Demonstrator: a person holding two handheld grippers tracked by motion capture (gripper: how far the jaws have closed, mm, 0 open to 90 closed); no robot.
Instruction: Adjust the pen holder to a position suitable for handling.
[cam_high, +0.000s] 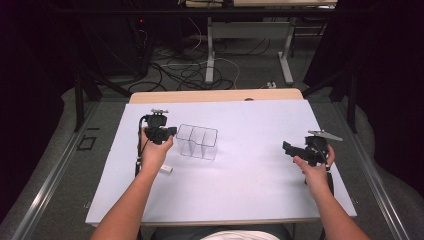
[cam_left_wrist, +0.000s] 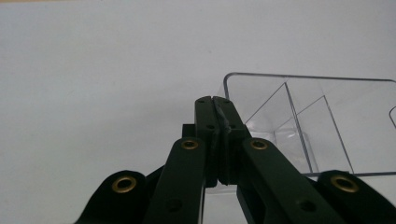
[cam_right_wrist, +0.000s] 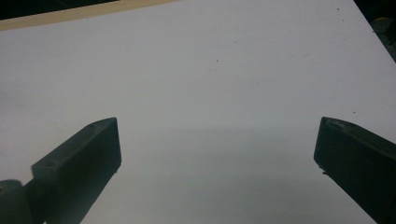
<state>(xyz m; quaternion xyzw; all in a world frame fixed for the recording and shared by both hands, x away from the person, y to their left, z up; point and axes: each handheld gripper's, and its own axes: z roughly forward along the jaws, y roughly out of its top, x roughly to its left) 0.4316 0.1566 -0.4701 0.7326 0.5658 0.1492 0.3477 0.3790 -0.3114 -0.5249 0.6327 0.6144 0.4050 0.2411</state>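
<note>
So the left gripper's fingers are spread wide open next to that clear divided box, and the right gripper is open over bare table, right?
Not quite. The left gripper has its fingers shut tight together, with nothing between them, as the left gripper view shows. It does sit beside the clear divided box. The right gripper is indeed open over the bare white table.
</note>
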